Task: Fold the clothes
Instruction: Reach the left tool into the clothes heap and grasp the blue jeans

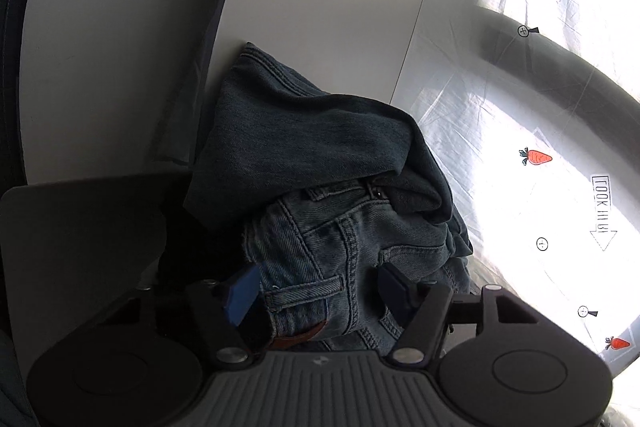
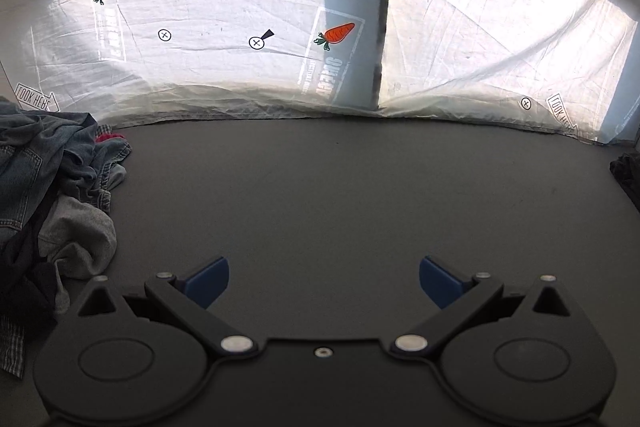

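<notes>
the left tool (image 1: 318,287) is straddling the waistband of the jeans (image 1: 320,187), its blue pads (image 1: 244,293) lying against the denim on either side; whether they are pinching it cannot be told. the jeans are sitting bunched just ahead, one leg draping over the top, beside a pale board (image 1: 320,7), with a carrot-printed sheet (image 1: 540,107) glowing to the right. the right tool (image 2: 324,281) is hanging with its jaws wide apart and nothing between them over the dark bench (image 2: 340,195). a heap of clothes (image 2: 56,187) is lying at the bench's left edge, the same backlit sheet (image 2: 240,67) hanging beyond.
</notes>
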`<state>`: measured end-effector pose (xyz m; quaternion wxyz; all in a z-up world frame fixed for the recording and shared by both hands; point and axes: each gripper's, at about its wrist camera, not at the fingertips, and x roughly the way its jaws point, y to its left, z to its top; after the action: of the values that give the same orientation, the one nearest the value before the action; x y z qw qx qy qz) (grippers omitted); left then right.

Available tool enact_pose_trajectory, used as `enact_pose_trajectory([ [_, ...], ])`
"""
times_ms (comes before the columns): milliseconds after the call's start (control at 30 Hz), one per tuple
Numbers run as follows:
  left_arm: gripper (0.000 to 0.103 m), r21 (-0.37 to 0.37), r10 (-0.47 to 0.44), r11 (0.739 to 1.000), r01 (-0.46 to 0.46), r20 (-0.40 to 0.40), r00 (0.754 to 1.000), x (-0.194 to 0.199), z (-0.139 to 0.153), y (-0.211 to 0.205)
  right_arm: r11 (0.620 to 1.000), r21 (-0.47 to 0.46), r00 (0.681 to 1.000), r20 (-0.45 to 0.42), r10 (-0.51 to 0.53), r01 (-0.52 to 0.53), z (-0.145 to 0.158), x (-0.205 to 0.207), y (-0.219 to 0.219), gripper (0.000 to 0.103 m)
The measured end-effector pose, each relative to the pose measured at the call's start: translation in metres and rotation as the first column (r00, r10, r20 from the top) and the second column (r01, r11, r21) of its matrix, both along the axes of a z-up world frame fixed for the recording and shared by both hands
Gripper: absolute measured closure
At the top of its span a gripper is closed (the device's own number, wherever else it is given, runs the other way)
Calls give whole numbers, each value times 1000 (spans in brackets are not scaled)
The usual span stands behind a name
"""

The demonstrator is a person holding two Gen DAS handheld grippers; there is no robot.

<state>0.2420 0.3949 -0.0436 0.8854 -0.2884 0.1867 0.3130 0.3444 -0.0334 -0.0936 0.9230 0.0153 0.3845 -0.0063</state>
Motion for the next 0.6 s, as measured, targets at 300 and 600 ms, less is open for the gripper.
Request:
enact_pose_trajectory([
  [300, 46, 83, -116, 989, 121, -52, 992, 29, -15, -11, 998, -3, 998, 1, 58, -58, -1, -3, 8, 0],
  [600, 94, 327, -334, 883, 337, -66, 940, 48, 42, -100, 991, 131, 999, 32, -44, 39, -3, -25, -32, 0],
])
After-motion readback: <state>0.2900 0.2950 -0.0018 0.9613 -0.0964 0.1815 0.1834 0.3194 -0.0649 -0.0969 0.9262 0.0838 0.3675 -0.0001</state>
